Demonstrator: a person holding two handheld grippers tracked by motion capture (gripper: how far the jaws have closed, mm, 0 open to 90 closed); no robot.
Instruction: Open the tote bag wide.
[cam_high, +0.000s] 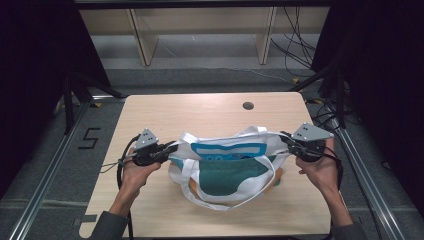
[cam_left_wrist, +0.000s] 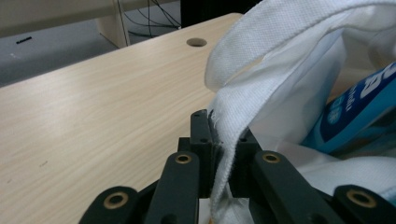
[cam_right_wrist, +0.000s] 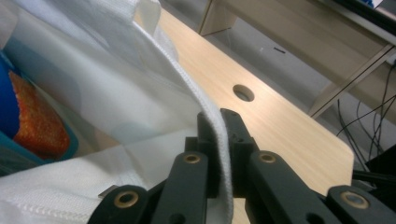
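A white tote bag (cam_high: 227, 172) with a teal and blue print lies on the wooden table (cam_high: 200, 112), its mouth stretched wide between my two grippers. My left gripper (cam_high: 172, 148) pinches the bag's left rim; in the left gripper view the white hem (cam_left_wrist: 224, 154) runs between the shut jaws. My right gripper (cam_high: 286, 138) is shut on the right rim, the stitched edge (cam_right_wrist: 222, 154) clamped between its jaws. Inside the bag I see a blue package (cam_left_wrist: 355, 109) and something orange (cam_right_wrist: 39, 121). The white handles (cam_high: 187, 172) hang loose.
A round cable hole (cam_high: 248, 106) sits near the table's far edge. Beyond the table stand light wooden shelf legs (cam_high: 142, 42) and loose cables (cam_high: 300, 40). Metal rails (cam_high: 45, 185) run along both sides on the floor.
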